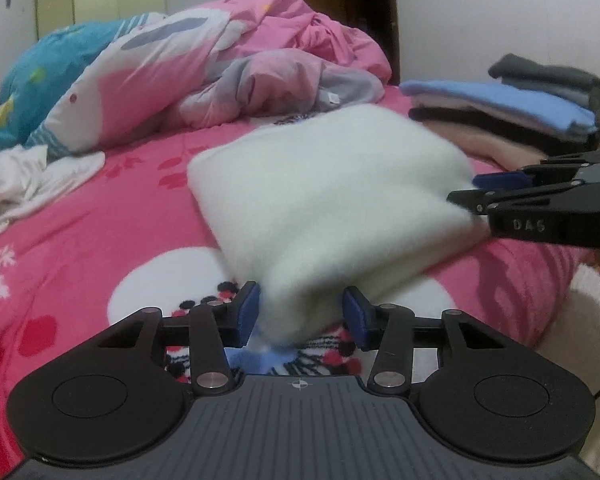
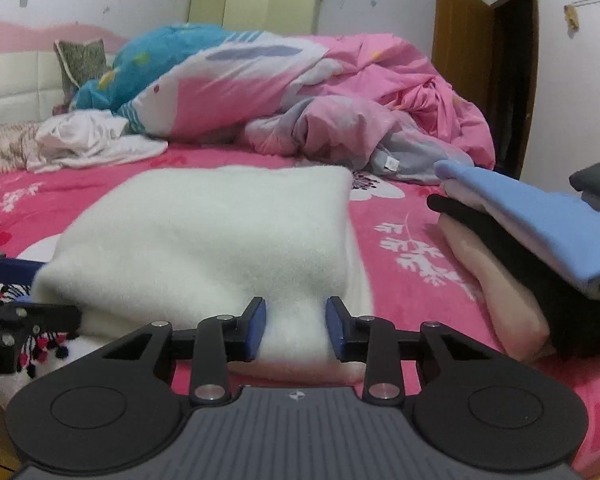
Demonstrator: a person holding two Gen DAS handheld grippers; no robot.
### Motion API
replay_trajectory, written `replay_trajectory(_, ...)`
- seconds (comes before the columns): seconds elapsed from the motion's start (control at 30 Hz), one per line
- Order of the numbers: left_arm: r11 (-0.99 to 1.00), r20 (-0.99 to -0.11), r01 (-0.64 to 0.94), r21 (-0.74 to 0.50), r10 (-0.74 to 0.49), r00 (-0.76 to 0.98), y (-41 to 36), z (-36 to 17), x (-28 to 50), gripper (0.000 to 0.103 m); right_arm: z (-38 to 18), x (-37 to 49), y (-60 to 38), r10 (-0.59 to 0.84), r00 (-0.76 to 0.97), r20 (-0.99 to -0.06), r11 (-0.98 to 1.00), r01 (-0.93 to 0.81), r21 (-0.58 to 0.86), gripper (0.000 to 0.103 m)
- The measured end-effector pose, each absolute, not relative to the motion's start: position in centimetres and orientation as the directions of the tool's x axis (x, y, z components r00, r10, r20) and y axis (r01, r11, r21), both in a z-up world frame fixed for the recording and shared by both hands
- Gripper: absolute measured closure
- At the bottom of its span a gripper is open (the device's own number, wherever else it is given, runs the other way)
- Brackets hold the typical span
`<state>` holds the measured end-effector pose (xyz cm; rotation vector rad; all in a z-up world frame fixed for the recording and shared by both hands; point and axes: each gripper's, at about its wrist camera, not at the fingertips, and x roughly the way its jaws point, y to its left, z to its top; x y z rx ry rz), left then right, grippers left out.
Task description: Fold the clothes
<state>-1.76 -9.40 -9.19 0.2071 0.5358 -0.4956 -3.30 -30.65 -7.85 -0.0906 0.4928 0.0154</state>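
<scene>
White folded garment (image 1: pixel 332 200) lower centre, near edge between both tools' pads: left tool (image 1: pixel 300 316) and right tool (image 2: pixel 296 326) each pinching it, angled down.

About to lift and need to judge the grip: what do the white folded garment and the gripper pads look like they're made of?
White folded garment: seemingly thick fleece or brushed knit, matte, with a fuzzy nap and soft rounded folds. Left gripper and right gripper pads: blue, matte, probably foam or rubber facing on black rigid fingers; the exact material is unclear.
</scene>
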Motion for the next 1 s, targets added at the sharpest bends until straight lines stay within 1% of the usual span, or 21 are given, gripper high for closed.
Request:
replay_trajectory(0.03,0.864,-0.537,0.501,0.053,-0.399,0.744,-9.3,-9.1,-1.8,0.057,-7.0,-3.3,-30.9,0.006,0.88,-0.475,0.997,-0.039,-0.06,0.072)
replay_trajectory(0.07,0.865,-0.538,0.5,0.046,-0.401,0.742,-9.2,-9.1,-1.7,0.056,-6.0,-3.4,-31.1,0.017,0.892,-0.453,0.998,-0.042,-0.045,0.073)
replay_trajectory(0.13,0.867,-0.536,0.497,0.04,-0.402,0.742,-9.1,-9.1,-1.8,0.056,-4.0,-3.6,-31.3,0.037,0.915,-0.401,0.999,-0.048,-0.018,0.074)
replay_trajectory(0.2,0.869,-0.534,0.494,0.035,-0.402,0.744,-9.0,-9.1,-1.9,0.056,-3.1,-3.2,-31.1,0.046,0.934,-0.355,0.998,-0.061,-0.032,0.074)
replay_trajectory(0.3,0.874,-0.542,0.486,-0.002,-0.409,0.734,-8.4,-8.8,-1.9,0.056,-5.6,-1.0,-31.1,0.074,0.892,-0.445,0.995,-0.095,-0.025,0.075)
replay_trajectory(0.4,0.885,-0.508,0.465,-0.03,-0.414,0.755,-6.7,-7.4,-2.8,0.057,-8.3,-0.9,-31.0,0.069,0.899,-0.432,0.992,-0.106,-0.064,0.075)
replay_trajectory(0.53,0.874,-0.41,0.484,-0.045,-0.458,0.789,-6.1,-5.1,-2.7,0.057,-7.9,-0.7,-30.7,0.052,0.895,-0.443,0.993,-0.093,-0.071,0.075)
replay_trajectory(0.57,0.871,-0.397,0.49,-0.041,-0.464,0.792,-6.4,-4.7,-2.4,0.057,-8.0,-0.8,-30.7,0.054,0.896,-0.44,0.993,-0.093,-0.067,0.075)
replay_trajectory(0.63,0.867,-0.402,0.498,-0.017,-0.462,0.791,-7.7,-5.2,-0.9,0.057,-8.1,-0.9,-30.8,0.059,0.898,-0.436,0.994,-0.093,-0.059,0.075)
replay_trajectory(0.67,0.863,-0.42,0.505,-0.014,-0.464,0.78,-8.3,-5.9,-0.2,0.057,-8.1,-1.0,-30.8,0.061,0.899,-0.434,0.994,-0.094,-0.055,0.075)
replay_trajectory(0.73,0.865,-0.435,0.502,0.025,-0.443,0.784,-9.2,-7.8,0.3,0.053,-8.1,-1.3,-30.9,0.063,0.897,-0.438,0.994,-0.098,-0.056,0.075)
replay_trajectory(0.83,0.857,-0.407,0.501,0.121,-0.418,0.813,-9.9,-8.7,-0.9,0.053,-6.5,-0.8,-31.0,0.072,0.878,-0.474,0.991,-0.117,-0.067,0.075)
replay_trajectory(0.87,0.857,-0.406,0.5,0.122,-0.417,0.813,-9.9,-8.8,-1.0,0.053,-5.6,-0.7,-31.1,0.076,0.884,-0.46,0.991,-0.117,-0.06,0.075)
replay_trajectory(0.93,0.865,-0.413,0.497,0.073,-0.427,0.804,-9.5,-8.7,-0.7,0.053,-3.6,-0.5,-31.3,0.086,0.9,-0.427,0.992,-0.116,-0.045,0.075)
replay_trajectory(1.0,0.867,-0.41,0.493,0.066,-0.427,0.806,-9.4,-8.8,-0.7,0.053,-2.5,0.3,-31.4,0.096,0.914,-0.395,0.993,-0.117,-0.03,0.075)
